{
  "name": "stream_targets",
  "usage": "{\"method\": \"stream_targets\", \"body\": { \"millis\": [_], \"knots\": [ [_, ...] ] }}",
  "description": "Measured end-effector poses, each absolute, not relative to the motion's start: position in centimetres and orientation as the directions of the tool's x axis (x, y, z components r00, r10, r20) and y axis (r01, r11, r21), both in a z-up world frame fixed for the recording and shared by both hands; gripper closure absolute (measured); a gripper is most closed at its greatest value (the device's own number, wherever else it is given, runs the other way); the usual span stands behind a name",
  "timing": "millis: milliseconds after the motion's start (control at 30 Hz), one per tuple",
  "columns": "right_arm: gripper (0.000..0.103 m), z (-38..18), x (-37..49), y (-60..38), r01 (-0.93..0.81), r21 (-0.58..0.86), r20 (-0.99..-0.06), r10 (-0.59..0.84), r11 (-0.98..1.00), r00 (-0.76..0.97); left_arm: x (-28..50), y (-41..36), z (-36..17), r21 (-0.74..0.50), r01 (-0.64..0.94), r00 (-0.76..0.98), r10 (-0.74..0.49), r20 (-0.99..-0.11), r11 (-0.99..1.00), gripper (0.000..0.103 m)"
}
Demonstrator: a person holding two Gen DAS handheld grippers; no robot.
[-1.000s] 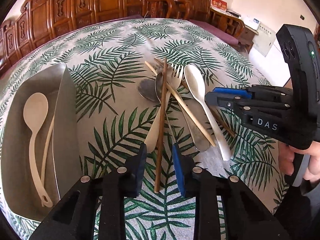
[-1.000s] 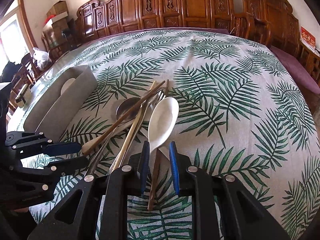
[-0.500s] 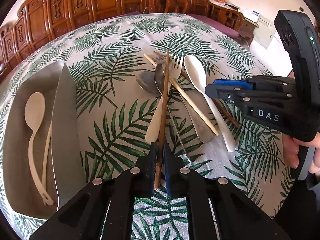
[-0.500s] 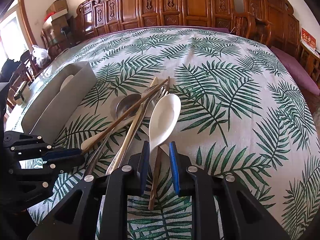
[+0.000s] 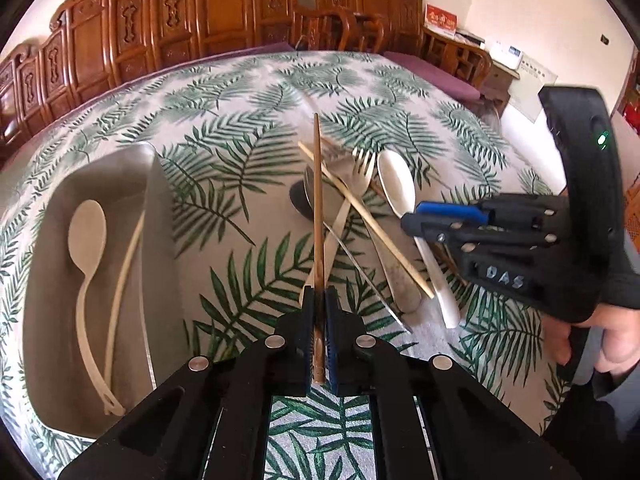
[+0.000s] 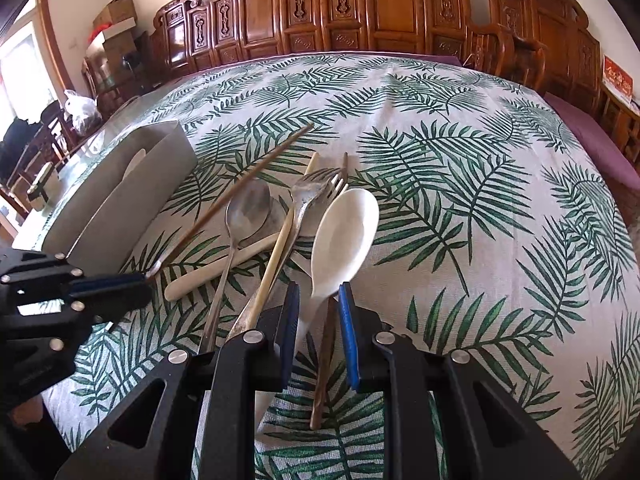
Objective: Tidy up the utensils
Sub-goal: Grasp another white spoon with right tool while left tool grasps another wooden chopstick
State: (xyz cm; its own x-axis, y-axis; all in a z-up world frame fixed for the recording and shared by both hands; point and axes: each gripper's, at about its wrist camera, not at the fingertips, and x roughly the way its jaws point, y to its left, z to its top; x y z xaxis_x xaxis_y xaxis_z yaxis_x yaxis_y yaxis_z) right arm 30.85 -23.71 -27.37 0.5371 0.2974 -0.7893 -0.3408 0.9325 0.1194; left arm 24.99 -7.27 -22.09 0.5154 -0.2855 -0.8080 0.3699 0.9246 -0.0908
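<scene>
Carved wooden chairs (image 5: 224, 12) ring a table under a palm-leaf tablecloth (image 5: 240, 120).

From the left wrist view, the left gripper (image 5: 319, 332) is clamped on the near end of a dark brown chopstick (image 5: 317, 200), whose long axis runs straight away from the camera toward the chairs, its far tip raised over the pile of utensils (image 5: 360, 216). Left of that pile sits a grey tray (image 5: 156, 208), holding a pale spoon (image 5: 86, 240) and a pale stick lying lengthwise. Right of the pile, the right gripper (image 5: 444, 220) reaches in sideways, a hand (image 5: 600, 336) around its grip; this view alone shows the tray's contents and that hand.

From the right wrist view, the right gripper (image 6: 318, 332) has its jaws partly apart, straddling the white spoon (image 6: 344, 236) handle and a second dark chopstick (image 6: 326, 356); whether the pads press either cannot be told. The held chopstick (image 6: 236, 196) slants from the left gripper (image 6: 116, 284), left of the pile, up toward the far right. Only here do the metal spoon (image 6: 246, 212) and fork (image 6: 312, 192) show clearly.
</scene>
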Motion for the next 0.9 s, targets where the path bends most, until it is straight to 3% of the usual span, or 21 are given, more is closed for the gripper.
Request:
{"method": "stream_targets", "body": {
  "millis": [733,833,900],
  "knots": [
    [0.079,-27.8,30.5,-22.4,-0.234,0.051,-0.834,0.17,0.971,0.525,22.7,-5.5,-17.6,-0.07,0.359,0.615,-0.292,-0.732,0.931,0.099],
    [0.081,-27.8,30.9,-22.1,-0.219,0.025,-0.836,0.141,0.975,0.53,22.3,-5.3,-16.9,-0.067,0.357,0.629,-0.293,-0.72,0.932,0.099],
    [0.092,-27.8,30.9,-22.2,-0.213,0.001,-0.837,0.117,0.977,0.534,22.2,-5.3,-16.6,-0.064,0.355,0.636,-0.291,-0.715,0.933,0.099]
  ]
}}
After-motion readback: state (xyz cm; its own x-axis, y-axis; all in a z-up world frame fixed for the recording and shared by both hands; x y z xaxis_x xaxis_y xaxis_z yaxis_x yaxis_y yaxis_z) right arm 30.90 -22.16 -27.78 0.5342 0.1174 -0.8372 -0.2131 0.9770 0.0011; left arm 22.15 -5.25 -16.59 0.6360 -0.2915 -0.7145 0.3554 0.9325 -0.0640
